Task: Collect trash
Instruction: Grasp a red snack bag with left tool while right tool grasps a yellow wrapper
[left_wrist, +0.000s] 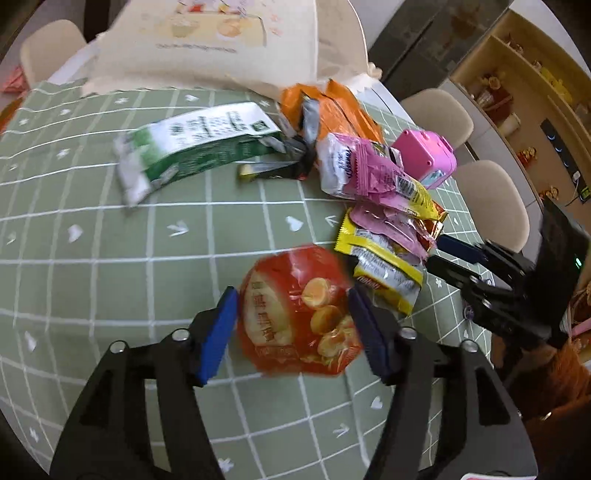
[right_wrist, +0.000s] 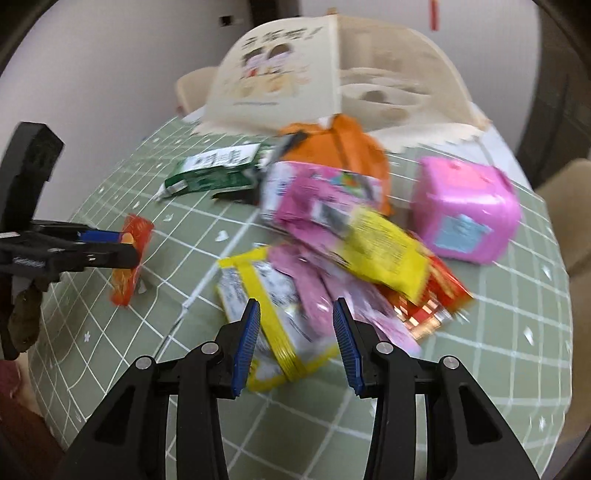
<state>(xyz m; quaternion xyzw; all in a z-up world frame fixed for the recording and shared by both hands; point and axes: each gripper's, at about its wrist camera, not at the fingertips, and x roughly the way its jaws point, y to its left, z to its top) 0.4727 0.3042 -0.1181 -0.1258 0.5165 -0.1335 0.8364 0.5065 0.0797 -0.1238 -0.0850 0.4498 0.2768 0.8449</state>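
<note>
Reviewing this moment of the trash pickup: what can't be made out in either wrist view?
- Red snack packet: left view, whether the left claw pads press it; blurred.
- Pink box: right view, label smeared.
- Paper bag: opening unseen in both.
- Red-gold wrapper: mostly buried under yellow wrapper.

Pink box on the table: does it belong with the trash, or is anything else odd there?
The pink box looks out of place: a solid plastic toy-like case, tilted, beside a pile of empty snack wrappers. The green carton is crushed and lying flat. Nothing spilled.
</note>
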